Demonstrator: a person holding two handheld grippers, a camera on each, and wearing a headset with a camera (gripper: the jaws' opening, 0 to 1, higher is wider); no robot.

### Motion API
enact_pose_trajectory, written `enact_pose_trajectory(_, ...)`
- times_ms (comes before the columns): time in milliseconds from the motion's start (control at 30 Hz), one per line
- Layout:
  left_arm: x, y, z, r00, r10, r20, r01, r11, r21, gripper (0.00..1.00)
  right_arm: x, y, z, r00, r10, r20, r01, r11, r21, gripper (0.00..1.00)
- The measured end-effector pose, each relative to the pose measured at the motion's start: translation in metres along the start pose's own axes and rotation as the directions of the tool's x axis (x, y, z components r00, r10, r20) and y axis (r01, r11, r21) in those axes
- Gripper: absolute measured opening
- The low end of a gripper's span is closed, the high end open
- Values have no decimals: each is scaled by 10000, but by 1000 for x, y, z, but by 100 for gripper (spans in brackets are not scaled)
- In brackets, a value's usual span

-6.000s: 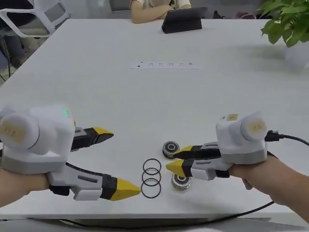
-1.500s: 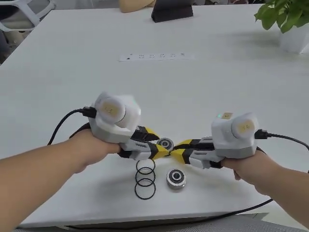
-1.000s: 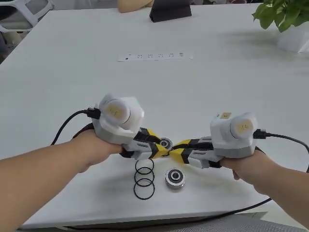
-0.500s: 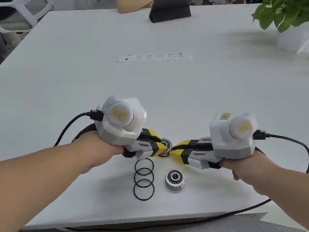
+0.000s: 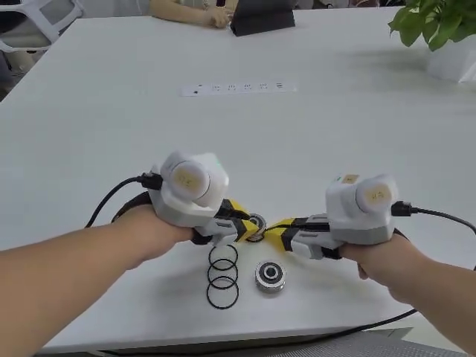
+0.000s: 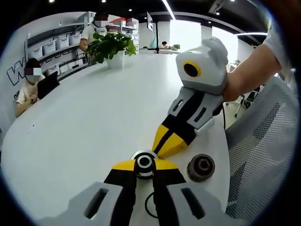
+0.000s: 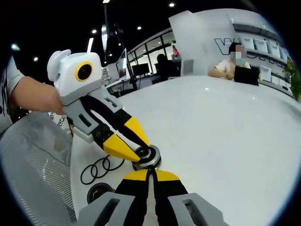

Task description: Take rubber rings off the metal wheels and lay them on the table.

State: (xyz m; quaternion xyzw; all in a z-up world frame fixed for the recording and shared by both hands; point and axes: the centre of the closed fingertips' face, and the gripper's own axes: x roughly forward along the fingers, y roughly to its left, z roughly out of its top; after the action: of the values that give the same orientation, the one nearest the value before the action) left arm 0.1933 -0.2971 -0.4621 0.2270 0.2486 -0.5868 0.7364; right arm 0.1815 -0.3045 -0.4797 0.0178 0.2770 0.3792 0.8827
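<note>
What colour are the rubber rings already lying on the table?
Black: the rubber rings show best in the head view.

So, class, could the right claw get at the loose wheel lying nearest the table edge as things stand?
Probably yes. The loose wheel lies bare just beside the right claw, with nothing between them. But its jaws are shut at the other wheel, so it must back off first.

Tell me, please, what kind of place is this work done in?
Most likely an open-plan office or meeting area: a long white table, a potted plant at its far corner, an office chair, and a person seated at a dark screen.
</note>
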Motion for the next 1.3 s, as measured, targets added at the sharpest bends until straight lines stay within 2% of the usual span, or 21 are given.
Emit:
enact_pose_trajectory(133,0,0,0,10000,59,-25,-59,10000,-36,7,0,-1,0,9999,-128,84,123,9980,613,0)
enact_pose_trajectory(433,0,-1,0,9998,179,-56,-179,9998,-111,7,-2,-3,1,9994,-199,295,157,9907,1355,0)
enact_pose_trajectory(967,0,0,0,9996,268,-65,-269,9996,-91,7,-5,-5,4,9970,-314,703,143,9727,2315,0)
enact_pose_trajectory(1067,-1,0,0,9996,276,-65,-277,9996,-88,7,-7,-9,8,9940,-493,977,230,9668,2546,0)
enact_pose_trajectory(1100,-1,0,0,9996,281,-62,-282,9996,-90,7,-7,-7,12,9920,-374,1202,-13,9518,3067,0)
enact_pose_trajectory(1200,-1,-1,0,9995,294,-66,-295,9995,-94,7,-7,-8,10,9930,-408,1105,77,9584,2854,0)
enact_pose_trajectory(1300,0,-1,0,9995,307,-68,-308,9995,-90,7,-6,-7,12,9925,-407,1150,53,9562,2928,0)
